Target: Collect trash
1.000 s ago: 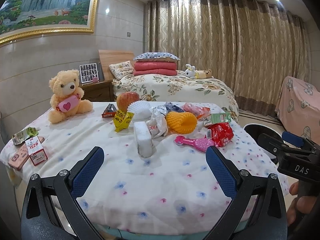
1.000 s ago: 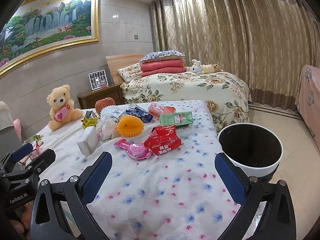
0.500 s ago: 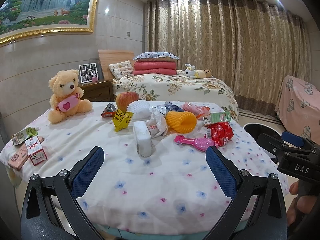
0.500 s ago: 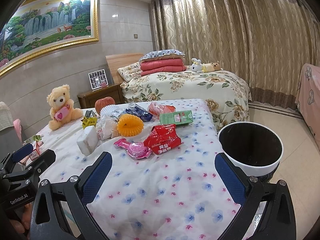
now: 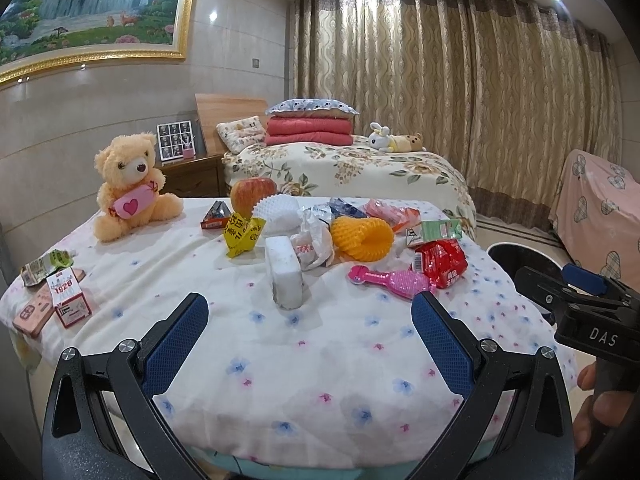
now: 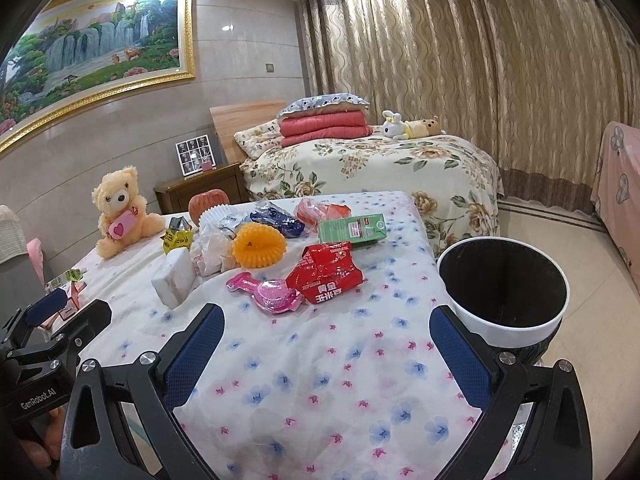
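Hovering over the near edge of the flowered bedspread (image 5: 320, 380), the left gripper (image 5: 310, 334) is holding its jaws wide apart with nothing between them, and the right gripper (image 6: 326, 346) is doing the same, both pointing toward the litter heaped at the middle of the bed. A white foam block (image 5: 284, 276) is lying closest to the left gripper, with a crumpled white wrapper (image 5: 314, 242) and an orange foam net (image 5: 362, 238) just behind it. A pink plastic blister pack (image 6: 266, 292) is touching a red snack bag (image 6: 326, 272), and a green carton (image 6: 352, 229) is sitting beyond them. A trash bin (image 6: 508, 330) is standing on the floor just beside the bed, to the right. A teddy bear (image 5: 132, 184) is sitting upright at the far left.
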{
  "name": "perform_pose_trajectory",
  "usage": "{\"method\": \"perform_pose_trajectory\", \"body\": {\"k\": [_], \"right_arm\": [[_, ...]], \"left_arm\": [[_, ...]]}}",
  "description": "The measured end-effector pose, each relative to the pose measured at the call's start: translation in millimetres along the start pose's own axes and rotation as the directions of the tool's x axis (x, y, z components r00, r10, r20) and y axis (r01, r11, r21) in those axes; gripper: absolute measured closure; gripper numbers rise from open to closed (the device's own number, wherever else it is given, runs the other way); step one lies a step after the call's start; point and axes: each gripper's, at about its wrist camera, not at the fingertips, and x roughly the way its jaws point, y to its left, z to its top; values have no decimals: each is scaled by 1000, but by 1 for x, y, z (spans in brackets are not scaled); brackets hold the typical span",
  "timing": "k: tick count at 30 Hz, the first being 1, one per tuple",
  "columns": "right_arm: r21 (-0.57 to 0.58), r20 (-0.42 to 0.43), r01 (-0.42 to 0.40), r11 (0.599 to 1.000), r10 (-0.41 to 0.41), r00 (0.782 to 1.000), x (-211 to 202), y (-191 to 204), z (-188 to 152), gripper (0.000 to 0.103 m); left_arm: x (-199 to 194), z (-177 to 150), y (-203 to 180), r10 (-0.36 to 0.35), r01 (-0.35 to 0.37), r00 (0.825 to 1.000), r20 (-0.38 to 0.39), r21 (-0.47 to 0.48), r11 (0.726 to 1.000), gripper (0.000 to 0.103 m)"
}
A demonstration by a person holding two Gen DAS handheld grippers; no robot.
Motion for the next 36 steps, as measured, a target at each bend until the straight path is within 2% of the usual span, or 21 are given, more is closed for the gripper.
{"method": "perform_pose_trajectory", "body": {"k": [6,19,24,29,36], "right_arm": [[12,-22,-1,1000,2,1000,4,-2,0,0],[45,-132,-17,999,23,991,33,-9,0,0],[60,-175,-24,998,35,984,49,-13,5,0],[86,-216,-20,996,38,976,69,-16,11,1],[128,-276,-18,992,53,960,102,-24,25,1]], "left_arm": [[4,0,0,-7,7,1000,-18,-3,1000,0],[36,-8,7,21,-24,989,-146,-24,999,0],[56,-5,12,29,-35,983,-184,-30,999,0],[82,1,17,34,-45,974,-225,-43,998,6],[114,10,22,46,-64,962,-269,-57,996,7]]}}
